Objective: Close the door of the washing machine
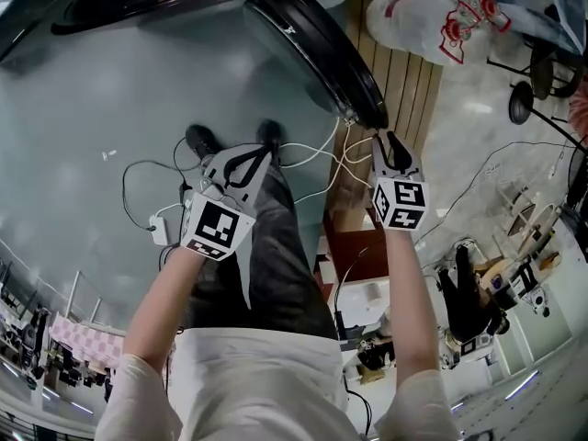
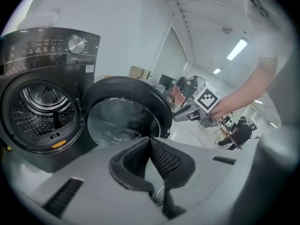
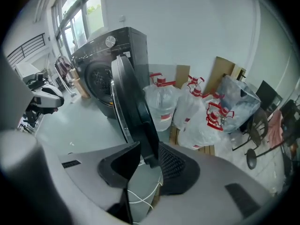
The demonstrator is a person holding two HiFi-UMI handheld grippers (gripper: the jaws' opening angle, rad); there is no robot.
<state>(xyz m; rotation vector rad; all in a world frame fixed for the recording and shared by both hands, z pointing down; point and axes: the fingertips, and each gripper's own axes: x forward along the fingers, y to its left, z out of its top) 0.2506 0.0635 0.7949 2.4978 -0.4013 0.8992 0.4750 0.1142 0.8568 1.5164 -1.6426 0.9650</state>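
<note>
Beside the washing machine [image 2: 42, 78], its round glass door [image 2: 124, 114] is standing wide open, hinged next to the opening, so the perforated steel drum [image 2: 40, 104] is showing just past the door's hinged side. At the door's free outer rim the right gripper [image 3: 149, 148] is pointing downward. Its jaws are standing apart with the lower edge of the rim sitting between them; whether either pad is pressing on that rim cannot be made out. Well apart from the door, on the side facing its glass, the left gripper [image 2: 150, 139] is hovering with its jaws closed tip against tip, and nothing is lying between them. Behind the door, on the side away from the left gripper, a large water jug [image 3: 161, 104] is standing, with white plastic bags with red print [image 3: 206, 116] piling up just past it over a wooden pallet [image 1: 404, 76]. Below the door's rim, white cables [image 1: 312, 159] are trailing across the grey floor [image 1: 110, 90], and the person's dark shoes [image 1: 202, 141] are standing near the door's outer edge.
</note>
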